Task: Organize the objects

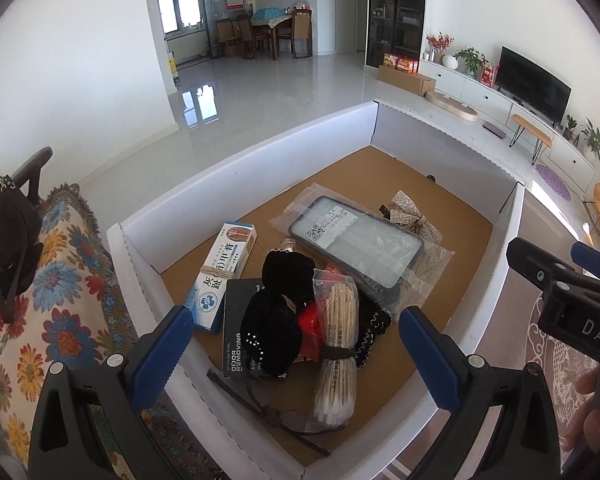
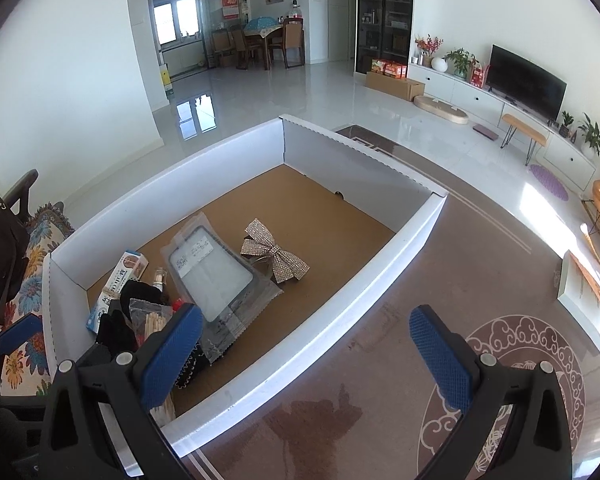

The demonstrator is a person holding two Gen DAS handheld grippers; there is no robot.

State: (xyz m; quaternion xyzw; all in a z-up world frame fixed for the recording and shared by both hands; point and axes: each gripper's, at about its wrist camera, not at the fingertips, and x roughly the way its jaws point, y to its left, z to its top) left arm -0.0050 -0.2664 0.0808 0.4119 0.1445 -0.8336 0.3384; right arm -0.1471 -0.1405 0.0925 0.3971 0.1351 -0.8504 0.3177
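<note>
While both grippers hang over the white-walled cardboard box (image 1: 236,152), we find neither one holding anything. We note the left gripper (image 1: 296,340) with its jaws spread fully wide; its blue pads (image 1: 168,344) stand on either side of the pile below and touch none of it. Between them, in the left wrist view, we see a black fabric item (image 1: 278,312), a bundle of cotton swabs (image 1: 338,352) in clear wrap tied with a band, and a dark booklet (image 1: 236,320). A white and blue ointment carton (image 1: 224,276) lies just beside the booklet, toward the box's left wall. A phone case in a clear bag (image 1: 360,244) rests farther in, overlapping the pile, and a rhinestone bow (image 1: 414,216) lies at its far edge. A dark strap (image 1: 268,412) lies on the brown floor of the box nearest the camera.

We record the right gripper (image 2: 304,356) likewise fully open and empty. Its left pad (image 2: 172,352) hangs over the box's near corner above the swabs; its right pad (image 2: 440,356) hangs outside the box wall, over the patterned brown rug (image 2: 380,320). We see no contact with the wall.
</note>
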